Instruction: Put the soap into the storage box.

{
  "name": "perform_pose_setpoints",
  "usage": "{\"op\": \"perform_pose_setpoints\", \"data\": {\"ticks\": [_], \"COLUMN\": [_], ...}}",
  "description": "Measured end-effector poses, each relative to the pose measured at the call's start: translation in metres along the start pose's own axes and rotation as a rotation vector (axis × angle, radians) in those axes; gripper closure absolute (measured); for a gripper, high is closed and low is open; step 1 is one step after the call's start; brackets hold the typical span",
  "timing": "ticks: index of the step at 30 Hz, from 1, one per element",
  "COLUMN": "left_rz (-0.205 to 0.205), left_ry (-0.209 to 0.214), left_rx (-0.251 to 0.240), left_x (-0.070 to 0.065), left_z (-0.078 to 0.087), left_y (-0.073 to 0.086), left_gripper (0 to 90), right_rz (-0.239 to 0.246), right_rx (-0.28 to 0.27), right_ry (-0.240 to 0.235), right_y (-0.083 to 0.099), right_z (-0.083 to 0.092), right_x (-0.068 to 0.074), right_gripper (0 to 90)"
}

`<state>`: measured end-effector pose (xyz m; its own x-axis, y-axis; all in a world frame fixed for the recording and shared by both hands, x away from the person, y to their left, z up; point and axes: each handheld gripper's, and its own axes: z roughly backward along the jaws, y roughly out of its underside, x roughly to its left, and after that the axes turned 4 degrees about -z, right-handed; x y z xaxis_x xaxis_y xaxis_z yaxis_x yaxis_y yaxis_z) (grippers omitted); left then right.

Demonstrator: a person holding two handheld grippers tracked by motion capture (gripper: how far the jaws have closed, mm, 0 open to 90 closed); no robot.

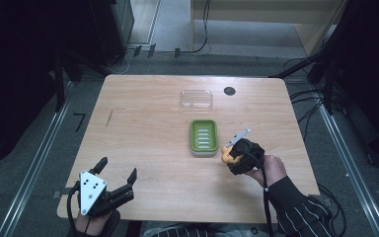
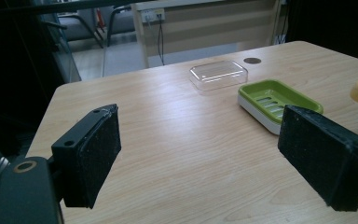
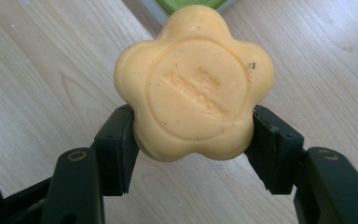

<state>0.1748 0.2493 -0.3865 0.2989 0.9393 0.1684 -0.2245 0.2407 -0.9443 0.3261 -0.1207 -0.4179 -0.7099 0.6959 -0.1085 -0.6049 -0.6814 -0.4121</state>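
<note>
— See that yellow soap (image 3: 193, 84)? Shaped like a flower, with some letters pressed in the middle.

— Yes! Squeezed between the two black jaws of the right tongs (image 3: 193, 140), one jaw on each side. Held tight, up off the wood.

— Where over the worktop (image 1: 143, 128)?

— Right of the middle, closer to the near edge. Just beside the green soap dish (image 1: 204, 137), at its near right corner. Can't tell if touching the dish or not.

— And the dish?

— Near the middle of the worktop. Green on top with little slots, white underneath. Nothing inside.

— Behind it?

— A clear plastic lid (image 1: 196, 99), closer to the far edge. Flat on the wood, apart from the dish. Also a small dark round spot (image 1: 229, 91) just right of the lid, near the far edge.

— What about the left tongs (image 1: 117, 172)?

— Down at the near left corner. Wide open, jaws far apart, nothing between them but bare wood. Grey three-cornered plate (image 1: 91, 187) on top.

— Anything else?

— A striped sleeve (image 1: 301, 212) behind the right hand (image 1: 271, 170), by the near right corner.
</note>
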Motion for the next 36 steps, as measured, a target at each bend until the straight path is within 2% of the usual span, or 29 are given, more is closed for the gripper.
{"op": "perform_pose_setpoints", "data": {"ticks": [24,34,36], "left_rz": [-0.001,-0.001,-0.001], "left_ry": [0.001,0.0,0.0], "left_rx": [-0.001,0.0,0.0], "left_x": [0.0,0.0,0.0], "left_z": [0.0,0.0,0.0], "left_y": [0.0,0.0,0.0], "left_gripper": [13.7,13.7,13.7], "right_rz": [0.003,0.025,0.016], "right_rx": [-0.028,-0.048,-0.046], "right_ry": [0.021,0.024,0.023], "right_y": [-0.017,-0.025,-0.025], "right_z": [-0.001,-0.002,-0.001], "right_x": [-0.003,-0.003,-0.003], "right_gripper": [40.3,40.3,40.4]}}
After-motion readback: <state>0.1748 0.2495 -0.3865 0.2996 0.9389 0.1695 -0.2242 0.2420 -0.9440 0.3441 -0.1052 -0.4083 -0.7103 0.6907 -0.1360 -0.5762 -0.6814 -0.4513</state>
